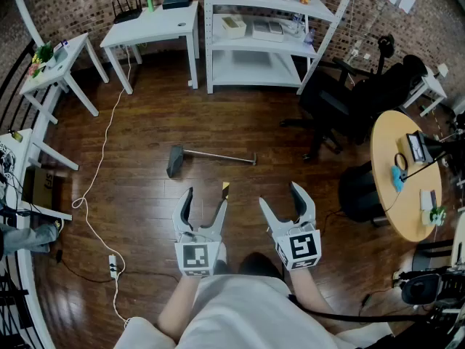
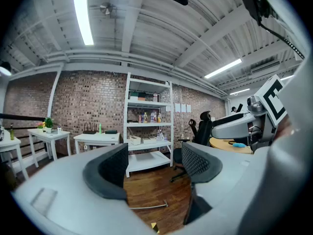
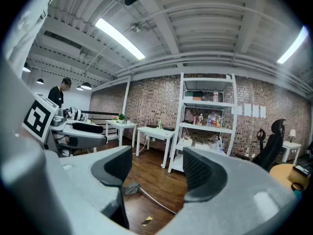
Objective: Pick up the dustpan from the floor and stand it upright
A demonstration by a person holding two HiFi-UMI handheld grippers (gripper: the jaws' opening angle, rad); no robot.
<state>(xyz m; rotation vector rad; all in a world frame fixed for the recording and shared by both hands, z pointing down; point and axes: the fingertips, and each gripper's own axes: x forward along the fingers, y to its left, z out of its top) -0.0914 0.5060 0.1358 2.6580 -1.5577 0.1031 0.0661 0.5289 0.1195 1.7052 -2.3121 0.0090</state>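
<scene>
Both jaws stand wide apart and hold nothing. You carry the left gripper (image 1: 205, 201) and right gripper (image 1: 281, 198) side by side, roughly level, close to your body. The dustpan (image 1: 211, 155) lies flat in the middle of the floor (image 1: 145, 122), well short of its far edge under the shelves (image 1: 254, 57), with the pan end left and the long handle running right. It is well apart from both grippers, so the open jaws suggest you are ready to reach. The pickup looks not yet begun.
</scene>
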